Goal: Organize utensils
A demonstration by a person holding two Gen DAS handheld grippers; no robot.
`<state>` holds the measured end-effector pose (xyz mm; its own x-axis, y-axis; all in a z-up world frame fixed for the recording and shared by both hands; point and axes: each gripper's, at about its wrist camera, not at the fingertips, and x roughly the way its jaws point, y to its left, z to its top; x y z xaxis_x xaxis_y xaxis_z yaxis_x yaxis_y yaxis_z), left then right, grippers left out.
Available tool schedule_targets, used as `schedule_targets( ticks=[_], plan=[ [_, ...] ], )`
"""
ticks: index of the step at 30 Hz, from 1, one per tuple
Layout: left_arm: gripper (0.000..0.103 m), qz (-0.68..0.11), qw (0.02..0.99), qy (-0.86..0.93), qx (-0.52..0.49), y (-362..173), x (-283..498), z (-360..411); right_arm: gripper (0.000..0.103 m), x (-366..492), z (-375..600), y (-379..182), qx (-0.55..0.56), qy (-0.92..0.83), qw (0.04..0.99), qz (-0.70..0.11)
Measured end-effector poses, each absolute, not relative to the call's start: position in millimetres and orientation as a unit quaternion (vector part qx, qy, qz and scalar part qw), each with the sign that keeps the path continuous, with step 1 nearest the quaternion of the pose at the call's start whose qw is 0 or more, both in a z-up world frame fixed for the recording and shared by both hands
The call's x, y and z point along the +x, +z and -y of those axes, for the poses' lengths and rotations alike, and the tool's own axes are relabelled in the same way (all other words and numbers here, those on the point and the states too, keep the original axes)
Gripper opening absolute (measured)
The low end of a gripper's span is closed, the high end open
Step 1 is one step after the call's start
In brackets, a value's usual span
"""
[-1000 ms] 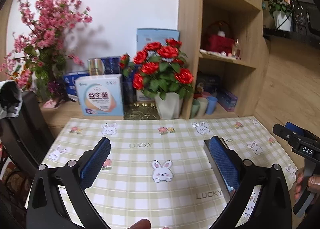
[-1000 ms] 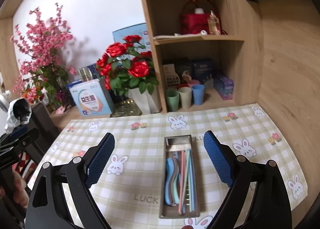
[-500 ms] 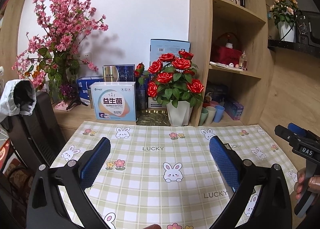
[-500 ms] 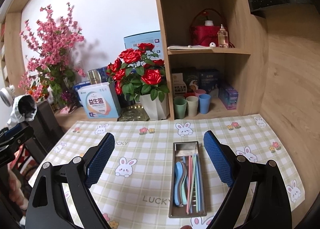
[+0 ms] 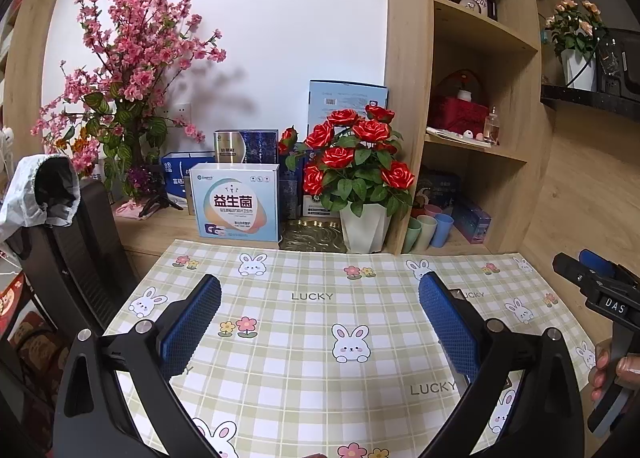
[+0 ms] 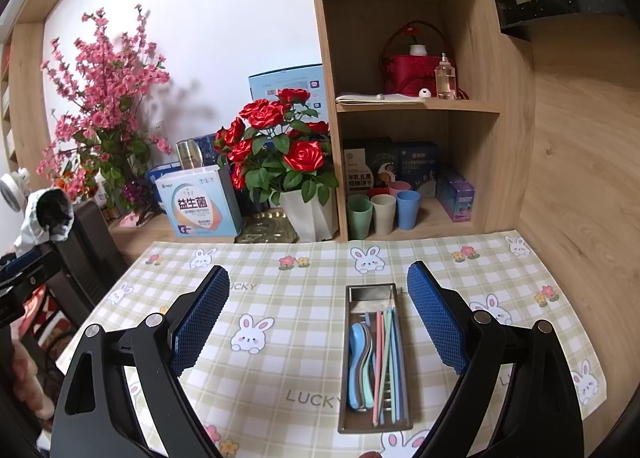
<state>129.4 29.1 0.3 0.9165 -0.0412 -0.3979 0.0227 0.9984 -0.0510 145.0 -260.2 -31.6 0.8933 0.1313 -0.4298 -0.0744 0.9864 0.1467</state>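
Left gripper (image 5: pixel 320 312): my jaws spread wide, empty, above the mat (image 5: pixel 312 358).
Right gripper (image 6: pixel 318 314): spread wide, empty.
Utensils: spoons (image 6: pixel 359 366) and chopsticks (image 6: pixel 385 362) lie in the tray (image 6: pixel 374 424) at my 5 o'clock.
Step, I judge: finished; I should back off level, clear of the tray.
Writing: "LUCKY" on mat; "益生菌" on box (image 5: pixel 235 207); "DAS".
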Motion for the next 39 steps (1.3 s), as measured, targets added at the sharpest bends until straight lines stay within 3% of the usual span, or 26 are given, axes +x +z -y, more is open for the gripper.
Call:
schedule_targets(
  ticks=[39],
  plan=[
    [0.097, -0.201, 0.979, -0.005, -0.023, 4.7, 126.0, -32.7, 0.087, 148.0, 264.9, -28.5, 0.06, 0.049, 0.972, -0.222]
  ],
)
